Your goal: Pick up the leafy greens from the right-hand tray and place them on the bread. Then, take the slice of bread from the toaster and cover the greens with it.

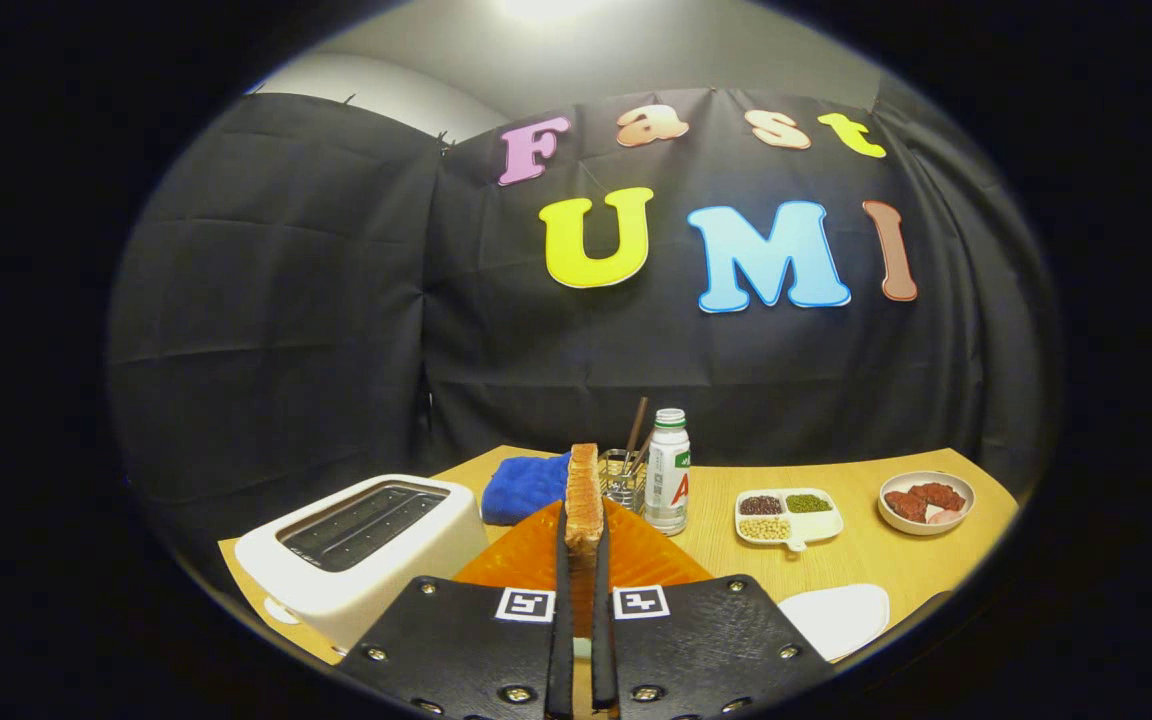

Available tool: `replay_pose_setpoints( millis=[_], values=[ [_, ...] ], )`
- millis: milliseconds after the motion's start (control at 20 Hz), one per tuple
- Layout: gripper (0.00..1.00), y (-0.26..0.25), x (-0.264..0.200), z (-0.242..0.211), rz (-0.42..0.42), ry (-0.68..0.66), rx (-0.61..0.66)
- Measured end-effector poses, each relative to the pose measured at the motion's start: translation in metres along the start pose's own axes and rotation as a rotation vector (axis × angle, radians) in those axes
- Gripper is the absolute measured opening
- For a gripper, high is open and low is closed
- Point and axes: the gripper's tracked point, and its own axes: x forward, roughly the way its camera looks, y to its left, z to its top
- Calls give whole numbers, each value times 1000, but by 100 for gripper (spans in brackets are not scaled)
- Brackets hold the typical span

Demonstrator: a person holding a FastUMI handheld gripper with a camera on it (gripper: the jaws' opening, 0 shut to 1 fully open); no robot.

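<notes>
Gripper view: the claw (pixel 583 545) is pinched narrow on a slice of bread (pixel 584 495), which stands on edge between the two fingers, its crust facing the camera and its upper part rising clear of the fingertips. Both fingers press its flat faces. Below and beyond it lies an orange plate (pixel 651 560); the fingers and the slice block whatever rests at the plate's middle, so I cannot tell whether greens or a lower slice lie there. The white toaster (pixel 361 545) sits on the worktop (pixel 866 550) off to the left, and its slot looks empty.

The hold is the weak point. The slice is gripped low and thin-on, so a quick tilt to lay it flat could make it pivot or slip out and land askew, half off the plate. Squeezing harder would likely crush or tear the crumb. The bottle (pixel 668 470) and the utensil holder (pixel 623 480) stand just past the plate, and a forward swing could knock them. A white tray (pixel 836 617) lies to the right of the fingers.
</notes>
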Motion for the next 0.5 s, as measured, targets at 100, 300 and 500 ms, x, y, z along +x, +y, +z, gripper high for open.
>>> replay_pose_setpoints(
  millis=[100, 300, 500],
  values=[
    [7, -2, 9, -11, 4, 23, 10],
    [7, 5, 21, -23, 13, 44, 60],
    [7, 17, 37, -39, 42, 80, 68]
  ],
)
